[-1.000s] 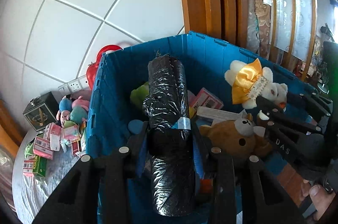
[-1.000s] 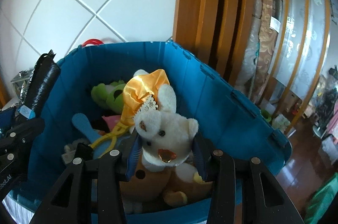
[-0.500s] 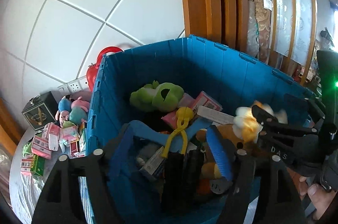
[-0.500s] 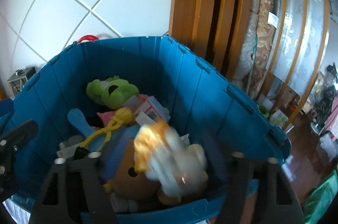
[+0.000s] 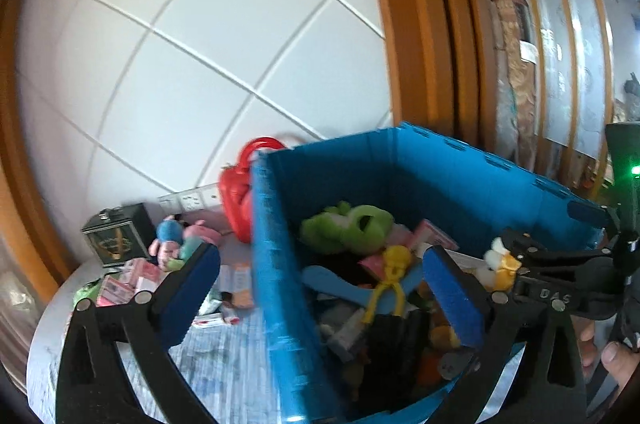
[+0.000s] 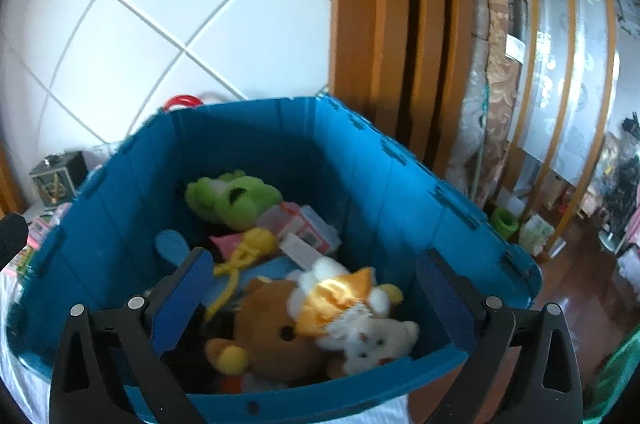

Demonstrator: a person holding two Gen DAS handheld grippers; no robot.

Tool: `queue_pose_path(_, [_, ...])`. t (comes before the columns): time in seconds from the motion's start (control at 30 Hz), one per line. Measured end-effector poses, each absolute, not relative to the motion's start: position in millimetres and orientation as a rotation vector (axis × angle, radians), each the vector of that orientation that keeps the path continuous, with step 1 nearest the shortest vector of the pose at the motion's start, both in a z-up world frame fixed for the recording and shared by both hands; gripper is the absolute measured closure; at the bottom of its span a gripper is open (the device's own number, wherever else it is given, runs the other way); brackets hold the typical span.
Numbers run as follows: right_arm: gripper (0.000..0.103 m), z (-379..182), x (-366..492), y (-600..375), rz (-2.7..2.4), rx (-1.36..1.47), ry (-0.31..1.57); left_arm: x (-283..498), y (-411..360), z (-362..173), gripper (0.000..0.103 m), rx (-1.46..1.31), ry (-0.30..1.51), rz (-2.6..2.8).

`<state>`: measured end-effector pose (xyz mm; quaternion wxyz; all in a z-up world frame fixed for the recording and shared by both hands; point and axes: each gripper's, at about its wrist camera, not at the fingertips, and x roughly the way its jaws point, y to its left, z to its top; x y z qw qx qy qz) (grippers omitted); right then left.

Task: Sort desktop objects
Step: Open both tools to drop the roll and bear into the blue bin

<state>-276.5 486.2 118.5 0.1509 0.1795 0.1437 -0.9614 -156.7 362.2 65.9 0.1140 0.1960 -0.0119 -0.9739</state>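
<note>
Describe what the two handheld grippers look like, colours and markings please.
Both are alike: the left gripper and right gripper have black angular plastic frames with triangular cut-outs and silver round rivets. Their fingers carry blue ribbed pads. Seen from the left camera, the right gripper's side bears pale letters reading DAS, with a green light glowing above it. No sleeve shows.

bin [image 6: 360, 184]: matt blue plastic | toys [image 6: 280, 336]: fuzzy plush (hat satin-shiny) | door frame [image 6: 384, 24]: glossy wood

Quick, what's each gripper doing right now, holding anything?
Left gripper: jaws opening wide, holding nothing.
Right gripper: jaws opening wide, holding nothing; the white bear lies in the blue bin.
</note>
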Motion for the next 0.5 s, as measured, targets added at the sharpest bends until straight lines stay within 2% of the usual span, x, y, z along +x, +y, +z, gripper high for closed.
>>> queue_pose_path(0.5, [0.000,138.0,-172.6,345.2,-2.531,0.267,0.400,-94.7,198.4,51.8,0.000,0.547,0.130,-2.725])
